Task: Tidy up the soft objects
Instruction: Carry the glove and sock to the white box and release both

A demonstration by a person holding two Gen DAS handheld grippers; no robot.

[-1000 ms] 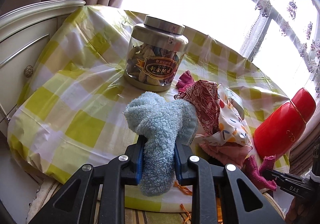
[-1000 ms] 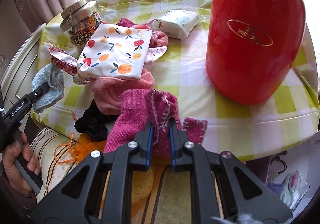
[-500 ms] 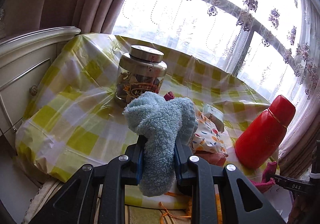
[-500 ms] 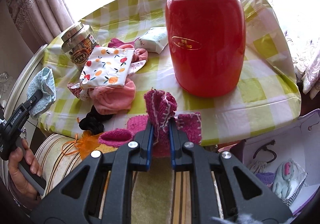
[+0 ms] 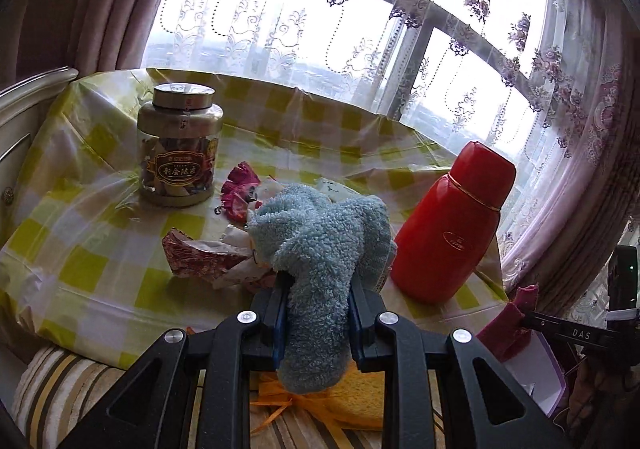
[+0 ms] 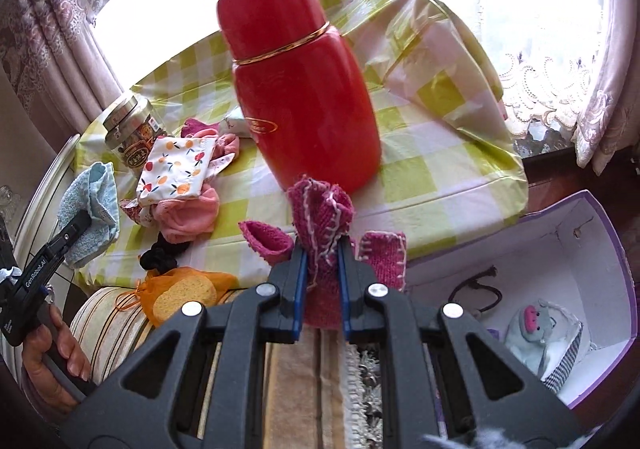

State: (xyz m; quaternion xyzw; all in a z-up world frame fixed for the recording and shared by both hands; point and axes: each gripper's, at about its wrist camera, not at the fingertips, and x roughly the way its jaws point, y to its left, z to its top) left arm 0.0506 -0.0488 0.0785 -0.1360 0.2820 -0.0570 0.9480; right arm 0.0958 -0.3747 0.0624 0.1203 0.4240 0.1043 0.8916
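Already both grippers carry a load beside the red flask (image 6: 304,81), the landmark on the checked tablecloth (image 6: 432,153). The right gripper (image 6: 322,261) pinches a pink knitted piece (image 6: 320,209) just in front of the flask's base, its long axis running upright between the jaws, loose ends flopping to either side. An open white box (image 6: 560,261) lies below and to the right of the flask, off the table edge, nearer this hand than the other; a grey soft toy (image 6: 536,333) sits inside. The left gripper (image 5: 318,313) pinches a fluffy blue sock (image 5: 320,257) left of the flask, hanging lengthwise through the jaws. More soft things stay piled left of the flask, by the jar (image 5: 180,153). The sock hides much of that pile, and the box's far corner is cut off.
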